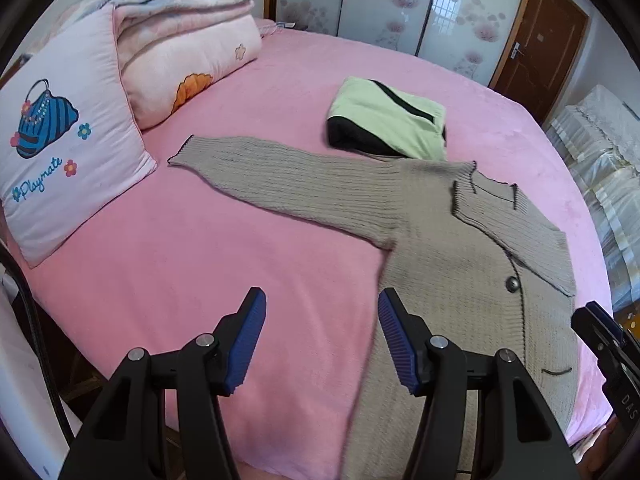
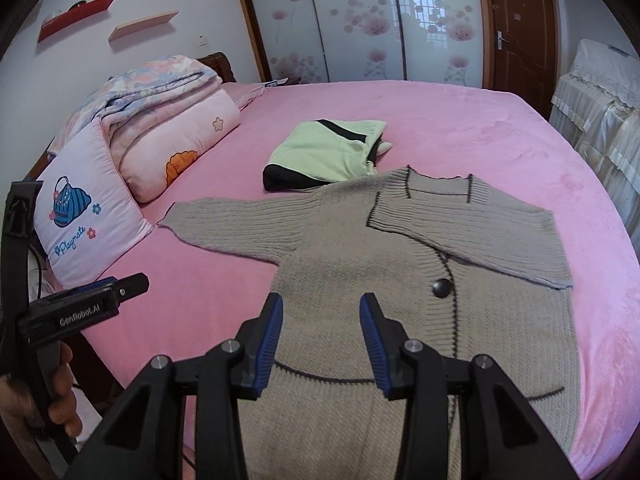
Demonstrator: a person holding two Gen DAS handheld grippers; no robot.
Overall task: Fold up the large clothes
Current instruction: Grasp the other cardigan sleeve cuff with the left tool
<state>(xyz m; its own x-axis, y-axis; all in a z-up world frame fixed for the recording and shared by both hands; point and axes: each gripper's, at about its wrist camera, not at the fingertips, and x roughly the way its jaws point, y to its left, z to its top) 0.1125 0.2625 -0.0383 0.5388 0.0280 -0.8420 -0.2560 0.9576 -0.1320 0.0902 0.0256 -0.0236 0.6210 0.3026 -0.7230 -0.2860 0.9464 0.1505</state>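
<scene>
A grey-beige knit cardigan (image 1: 460,264) (image 2: 360,248) with dark trim and a dark button (image 2: 441,288) lies flat, front up, on the pink bed (image 1: 240,280). One sleeve (image 1: 280,176) stretches out toward the pillow. The other sleeve (image 2: 460,224) is folded across the chest. My left gripper (image 1: 322,300) is open just above the sheet at the cardigan's left side edge, nothing between its blue pads. My right gripper (image 2: 322,302) is open over the cardigan's lower body, holding nothing. A hand (image 2: 60,400) holds the left gripper.
A folded green and black garment (image 1: 392,120) (image 2: 328,152) lies beyond the cardigan's collar. A white "Playmate" pillow (image 1: 68,160) and stacked folded quilts (image 1: 180,40) sit at the left. Sliding wardrobe doors (image 2: 360,20) and a brown door stand behind; covered furniture (image 2: 592,112) lines the right.
</scene>
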